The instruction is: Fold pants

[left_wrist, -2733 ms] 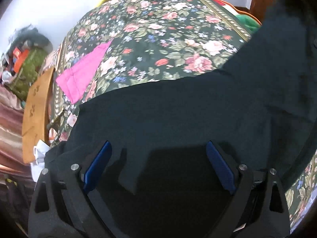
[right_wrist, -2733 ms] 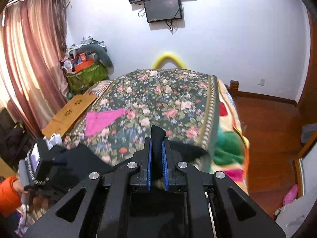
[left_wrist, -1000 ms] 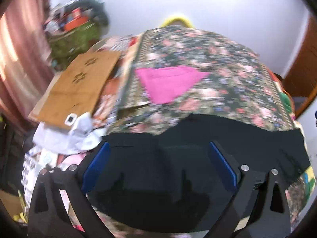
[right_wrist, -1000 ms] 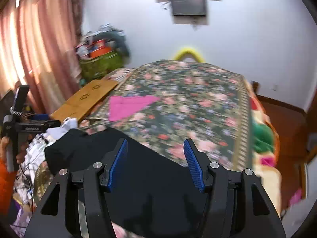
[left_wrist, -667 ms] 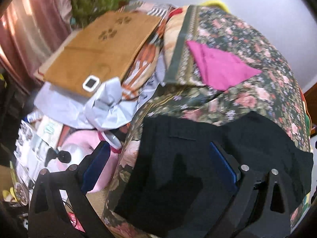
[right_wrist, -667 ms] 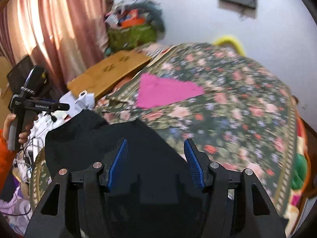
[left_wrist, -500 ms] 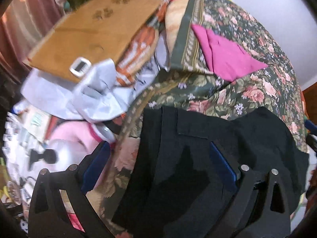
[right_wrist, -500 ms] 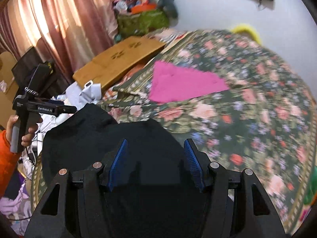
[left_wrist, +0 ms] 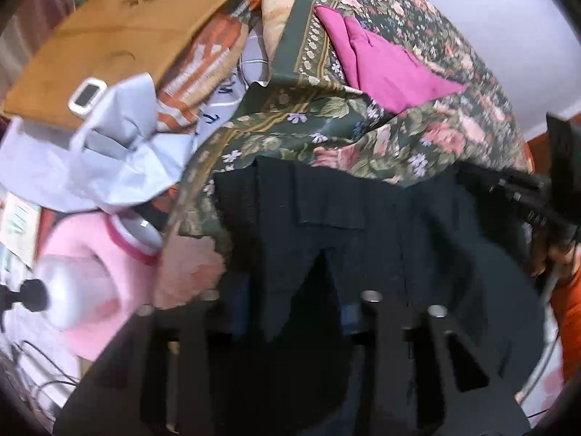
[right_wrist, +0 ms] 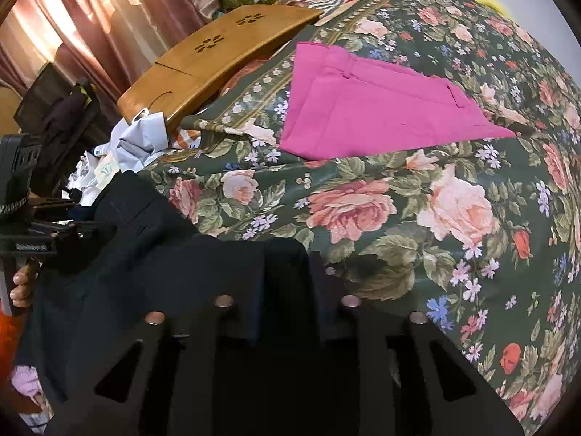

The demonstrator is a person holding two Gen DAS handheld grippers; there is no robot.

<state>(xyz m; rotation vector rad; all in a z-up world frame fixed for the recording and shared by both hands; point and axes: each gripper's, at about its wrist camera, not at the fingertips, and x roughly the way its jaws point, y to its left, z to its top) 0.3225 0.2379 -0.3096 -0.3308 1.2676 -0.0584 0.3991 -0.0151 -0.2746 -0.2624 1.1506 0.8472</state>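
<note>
Black cloth fills the lower half of both wrist views: the pants (left_wrist: 326, 225) lie at the near edge of the floral bedspread (right_wrist: 417, 200), spread across the frame from left to right, so their long axis runs from one gripper toward the other. In the left wrist view the left gripper (left_wrist: 290, 305) sits low at centre with its jaws just having been closing; a flap of the dark fabric lies between them and appears pinched. In the right wrist view the right gripper (right_wrist: 283, 290) sits low at centre; its jaws have also just been closing, and a raised fold of the pants stands between them, seemingly clamped. Each gripper has its own end directly under it, so neither is nearer overall. The next move probably turns on carrying one end along that left-right axis over the other. The pants look matte, soft and near black, with a pocket flap and seams faintly showing in the left view. A folded pink garment (right_wrist: 370, 109) lies well apart, at upper centre of the right view.
</note>
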